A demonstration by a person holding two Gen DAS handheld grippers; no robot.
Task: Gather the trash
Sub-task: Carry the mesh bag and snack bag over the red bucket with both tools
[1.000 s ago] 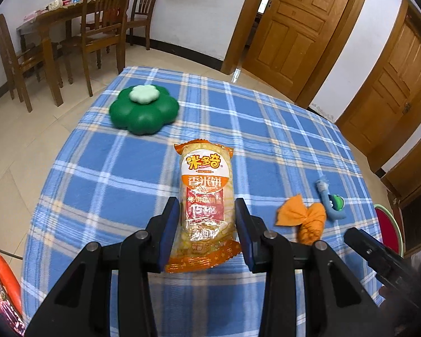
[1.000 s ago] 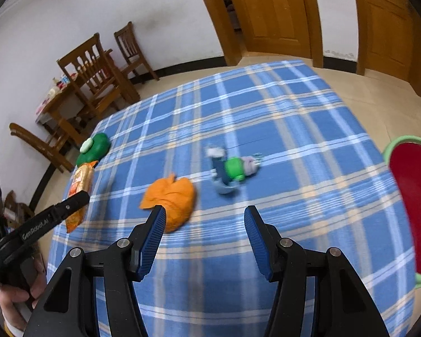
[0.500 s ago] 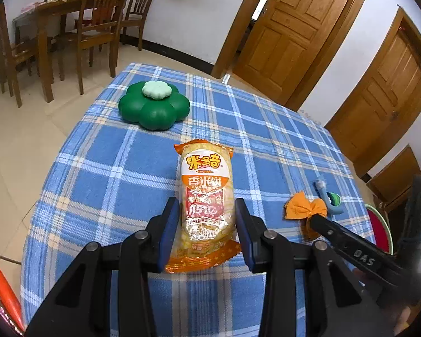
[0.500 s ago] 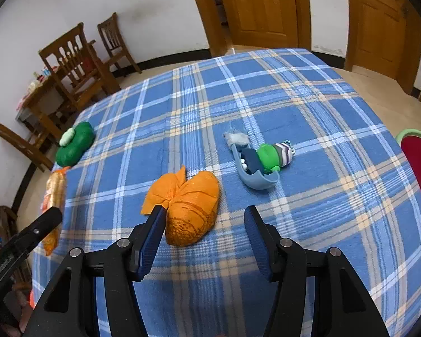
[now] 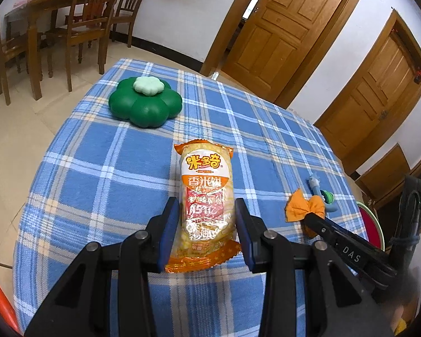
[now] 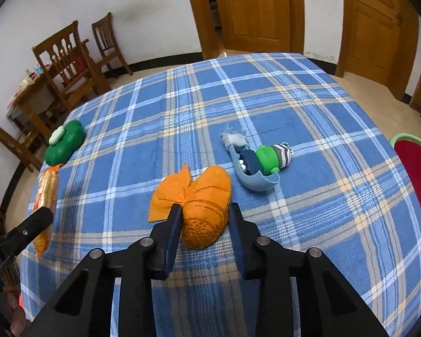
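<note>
My left gripper (image 5: 207, 231) clamps the crinkly snack packet (image 5: 206, 193) mid-surface; my right gripper (image 6: 203, 224), jaws just closing, pinches the soft orange bundle (image 6: 207, 199) (light, squashy; grip its bulk).

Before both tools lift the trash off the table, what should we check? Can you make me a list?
1. Left tool pinching the snack packet: ok.
2. Right tool, which has just been closing, around the orange bundle: ok.
3. Right tool's grip firm: cannot tell.
4. Toy scoop apart from the bundle: ok.
5. Green flower box out of the way: ok.
6. Trash bin in sight: not ok.
</note>
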